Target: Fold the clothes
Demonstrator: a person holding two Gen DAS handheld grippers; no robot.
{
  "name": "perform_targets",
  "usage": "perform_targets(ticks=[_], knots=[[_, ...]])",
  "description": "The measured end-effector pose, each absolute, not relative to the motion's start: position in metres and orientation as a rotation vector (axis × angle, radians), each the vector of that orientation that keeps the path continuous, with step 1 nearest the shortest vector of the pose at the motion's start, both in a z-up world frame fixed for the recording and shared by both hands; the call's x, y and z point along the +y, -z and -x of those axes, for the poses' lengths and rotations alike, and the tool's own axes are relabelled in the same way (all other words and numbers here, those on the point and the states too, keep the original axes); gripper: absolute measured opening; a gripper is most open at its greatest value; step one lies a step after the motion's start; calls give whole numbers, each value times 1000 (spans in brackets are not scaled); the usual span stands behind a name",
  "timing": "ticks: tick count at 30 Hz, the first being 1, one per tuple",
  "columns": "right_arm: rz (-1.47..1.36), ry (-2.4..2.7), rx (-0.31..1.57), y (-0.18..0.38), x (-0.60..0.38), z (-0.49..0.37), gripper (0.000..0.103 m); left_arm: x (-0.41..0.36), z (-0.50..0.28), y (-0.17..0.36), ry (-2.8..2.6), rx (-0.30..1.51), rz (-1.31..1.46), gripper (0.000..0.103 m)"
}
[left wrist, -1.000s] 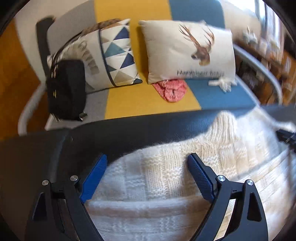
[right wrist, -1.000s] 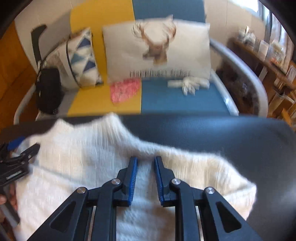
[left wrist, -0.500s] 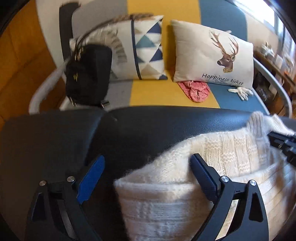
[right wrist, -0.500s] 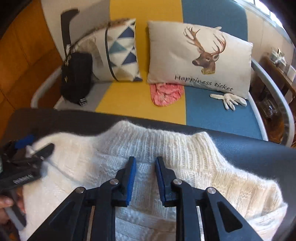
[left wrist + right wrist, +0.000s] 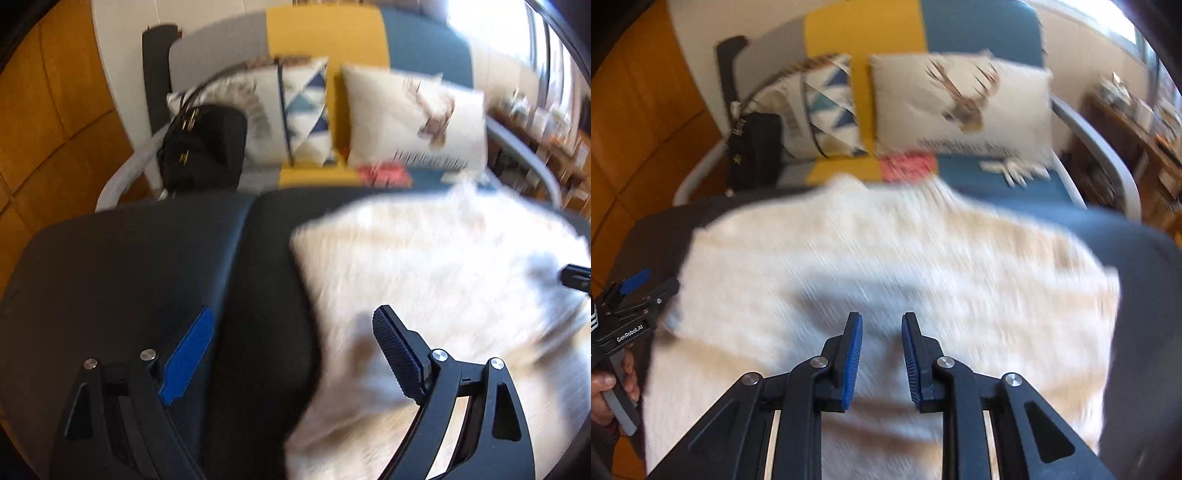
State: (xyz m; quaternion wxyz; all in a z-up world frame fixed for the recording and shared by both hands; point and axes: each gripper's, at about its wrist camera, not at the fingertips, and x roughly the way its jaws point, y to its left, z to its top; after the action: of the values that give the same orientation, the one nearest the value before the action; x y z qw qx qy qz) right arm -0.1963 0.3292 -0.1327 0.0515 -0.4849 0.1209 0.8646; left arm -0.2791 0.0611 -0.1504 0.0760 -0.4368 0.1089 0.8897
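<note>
Sweater (image 5: 886, 266) edge beside bare black surface (image 5: 140, 266)

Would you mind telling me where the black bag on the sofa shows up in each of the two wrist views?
Left wrist view: the black bag is upper left, at the sofa's left end beside the triangle cushion.
Right wrist view: the black bag is at far left, smaller, left of the triangle cushion.
Shared landmark: the deer cushion, right of the triangle cushion in both.
</note>
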Motion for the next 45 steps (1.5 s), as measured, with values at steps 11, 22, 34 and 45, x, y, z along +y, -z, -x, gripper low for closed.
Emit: perform_targets(ticks=[11, 22, 34, 45], knots=[[1386, -2564, 470, 118, 347, 148, 22, 35, 220, 122, -2728, 197, 1252, 90], [1329, -2541, 650, 120, 368, 96, 23, 13, 211, 127, -2763, 75, 1322, 90], [1335, -2425, 660, 148, 385, 67, 17, 24, 211, 153, -2717, 88, 1442, 91], [1428, -2397, 554, 147, 371, 28, 19, 36, 133, 134, -2688, 133, 1280, 90]])
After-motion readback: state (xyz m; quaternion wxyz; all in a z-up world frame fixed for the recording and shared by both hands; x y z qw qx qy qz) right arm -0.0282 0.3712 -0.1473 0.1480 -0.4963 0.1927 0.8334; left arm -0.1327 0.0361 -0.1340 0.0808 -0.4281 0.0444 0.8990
